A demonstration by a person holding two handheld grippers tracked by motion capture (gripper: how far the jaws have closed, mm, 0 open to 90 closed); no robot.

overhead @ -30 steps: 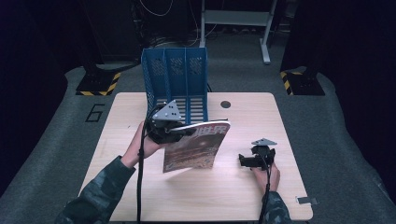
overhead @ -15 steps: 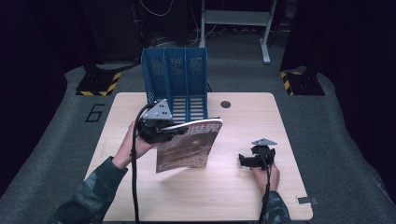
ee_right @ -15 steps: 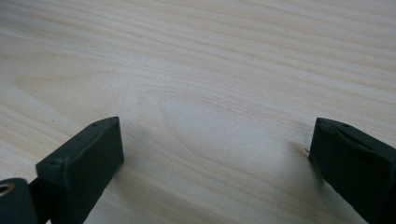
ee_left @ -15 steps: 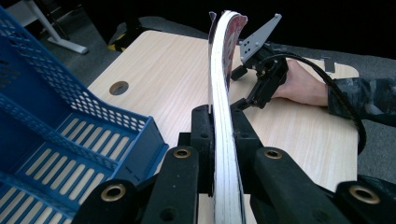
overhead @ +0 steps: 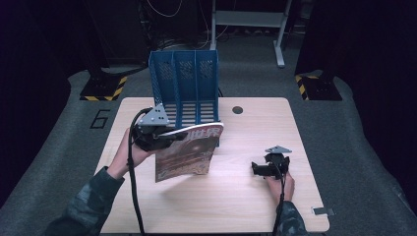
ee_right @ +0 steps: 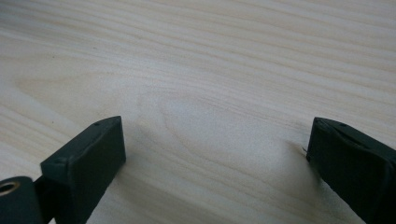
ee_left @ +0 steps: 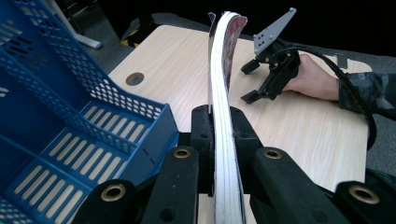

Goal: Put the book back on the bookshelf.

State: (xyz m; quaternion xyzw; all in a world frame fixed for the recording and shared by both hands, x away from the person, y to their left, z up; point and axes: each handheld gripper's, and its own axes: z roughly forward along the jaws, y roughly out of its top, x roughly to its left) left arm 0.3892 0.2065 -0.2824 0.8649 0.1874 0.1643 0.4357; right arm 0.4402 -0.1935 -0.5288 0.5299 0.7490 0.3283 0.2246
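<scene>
Brown magazine (overhead: 186, 152), cover "世界", clamped in left fingers (ee_left: 205, 126); right fingers (ee_right: 98, 154) wide, empty.

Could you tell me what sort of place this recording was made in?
Probably a lab or workshop: a lone wooden table on grey carpet, yellow-black hazard-striped stand feet, and a metal desk frame with cables in the dark behind.

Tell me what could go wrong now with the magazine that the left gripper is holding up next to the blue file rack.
The left gripper pinches the magazine at one edge only, so the hanging pages may sag, fan open or slip out. The blue file rack has narrow slots; a floppy lower edge could catch on a divider or the front lip. The right gripper rests open on the table, too far off to steady the magazine.
</scene>
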